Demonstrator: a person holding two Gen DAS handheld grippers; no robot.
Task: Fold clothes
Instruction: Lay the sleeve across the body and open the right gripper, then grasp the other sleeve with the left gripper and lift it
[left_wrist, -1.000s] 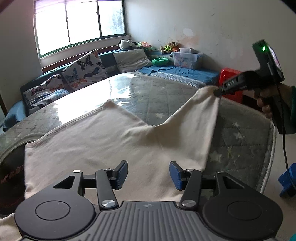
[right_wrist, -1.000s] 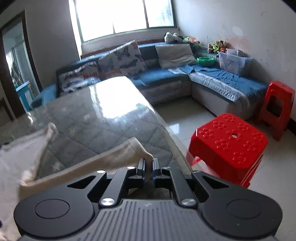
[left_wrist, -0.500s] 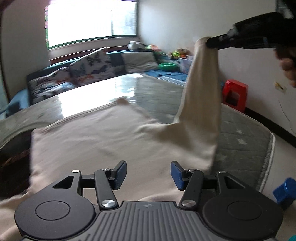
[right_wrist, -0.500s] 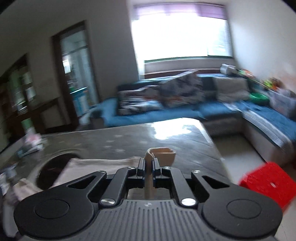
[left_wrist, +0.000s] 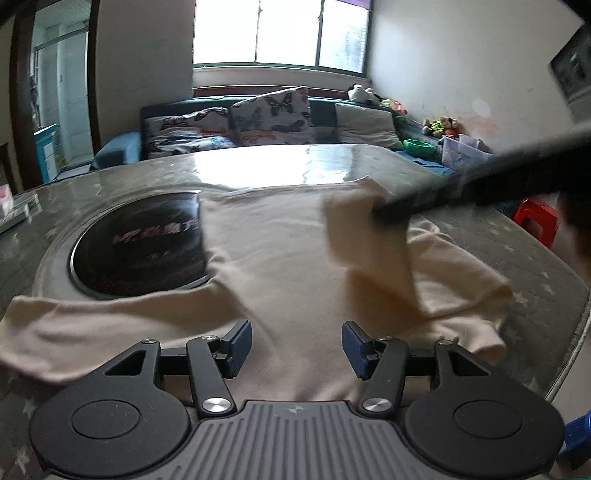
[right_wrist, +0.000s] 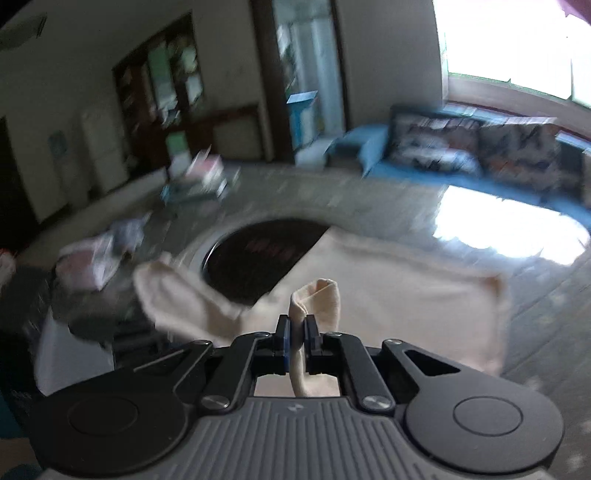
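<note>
**Sleeve pinched and lifted over the shirt**

Across the worktop (left_wrist: 517, 236) lies your cream long-sleeved shirt (left_wrist: 280, 258), its far left edge overlapping the round dark inset (left_wrist: 136, 251). Your right hand-held gripper (right_wrist: 296, 339) is clamped on the cuff of one sleeve (right_wrist: 317, 299), holding it above the shirt's body. Your left hand-held gripper (left_wrist: 296, 345) stands with jaws wide apart at the near edge, gripping nothing.

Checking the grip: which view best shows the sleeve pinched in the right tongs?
The right wrist view: the sleeve sits bunched between the shut right tongs, close up. The left wrist view shows the sleeve only blurred, at the tongs' tip.
</note>
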